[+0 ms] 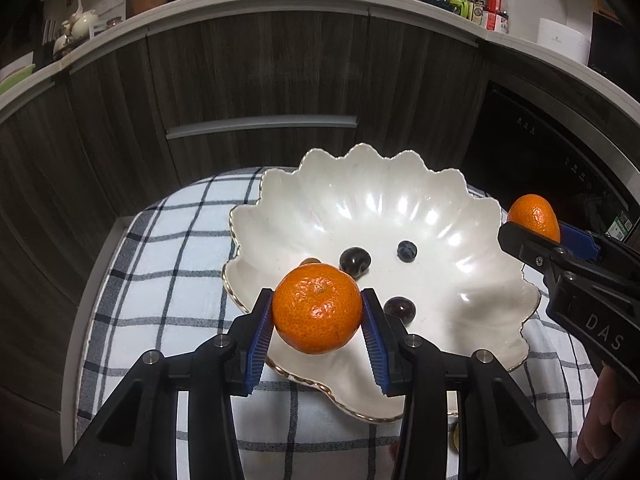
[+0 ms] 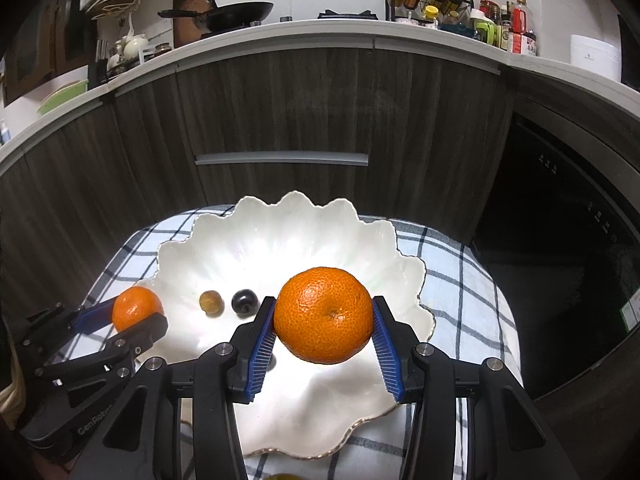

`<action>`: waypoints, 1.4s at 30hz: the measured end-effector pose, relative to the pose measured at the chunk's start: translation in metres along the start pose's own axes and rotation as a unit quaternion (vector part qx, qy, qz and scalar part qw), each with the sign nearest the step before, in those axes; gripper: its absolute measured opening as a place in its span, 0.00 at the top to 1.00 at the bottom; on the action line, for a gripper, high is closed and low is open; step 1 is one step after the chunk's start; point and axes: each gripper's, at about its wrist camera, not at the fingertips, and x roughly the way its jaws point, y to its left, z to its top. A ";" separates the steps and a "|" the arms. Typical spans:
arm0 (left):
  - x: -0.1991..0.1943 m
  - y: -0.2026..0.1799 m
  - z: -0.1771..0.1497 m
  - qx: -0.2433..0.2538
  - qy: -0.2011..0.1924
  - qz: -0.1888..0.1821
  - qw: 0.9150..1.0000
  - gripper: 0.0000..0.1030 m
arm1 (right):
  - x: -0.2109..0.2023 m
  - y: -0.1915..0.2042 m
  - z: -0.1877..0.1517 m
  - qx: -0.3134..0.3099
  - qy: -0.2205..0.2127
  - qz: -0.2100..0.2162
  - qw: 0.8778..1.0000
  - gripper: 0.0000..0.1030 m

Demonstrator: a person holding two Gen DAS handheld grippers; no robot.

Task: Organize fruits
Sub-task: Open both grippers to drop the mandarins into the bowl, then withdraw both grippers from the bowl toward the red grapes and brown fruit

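Nearest the lens, the left claw (image 1: 318, 308) pinches a mandarin (image 1: 317, 307) between its blue ribbed pads, held over the near left edge of the scalloped white dish (image 1: 400, 200). Over on the other side, the right claw (image 2: 324, 316) grips a second mandarin (image 2: 323, 314) the same way, above the dish's near right part. Inside the dish lie a few small fruits: dark grapes (image 1: 354, 259) and a paler, brownish one (image 2: 210, 302).

My worry is the release. Round fruit let go from above a glossy, sloping dish could well roll, knock the grapes about, or run over the low wavy rim onto the checked cloth (image 1: 168, 248) covering the counter. Both claws closing on the middle together might also bump each other. Squeezing harder would risk bruising the peel.

Behind stand dark wood-grain cabinets (image 2: 280, 120), with a wok (image 2: 236, 14) and bottles on the worktop above. Nothing blocks the way down into the dish except the grapes themselves.
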 end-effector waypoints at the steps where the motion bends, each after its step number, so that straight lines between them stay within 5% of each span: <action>1: 0.001 -0.001 0.000 0.001 0.001 0.001 1.000 0.58 | 0.001 -0.001 0.000 0.001 0.002 -0.001 1.000 0.54; 7: -0.006 -0.002 0.002 -0.002 -0.018 0.010 1.000 0.31 | 0.003 -0.001 0.000 -0.002 0.005 0.002 1.000 0.52; 11: -0.010 -0.001 0.004 0.000 -0.024 0.019 1.000 0.25 | -0.006 -0.003 0.003 0.002 -0.018 -0.002 1.000 0.28; 16: -0.019 0.003 0.003 -0.014 -0.038 0.023 0.999 0.10 | -0.017 -0.006 0.006 0.013 -0.038 -0.017 0.999 0.25; 42: -0.085 -0.019 -0.016 0.013 -0.079 0.043 0.996 0.07 | -0.079 -0.020 -0.026 0.039 -0.050 -0.037 0.997 0.25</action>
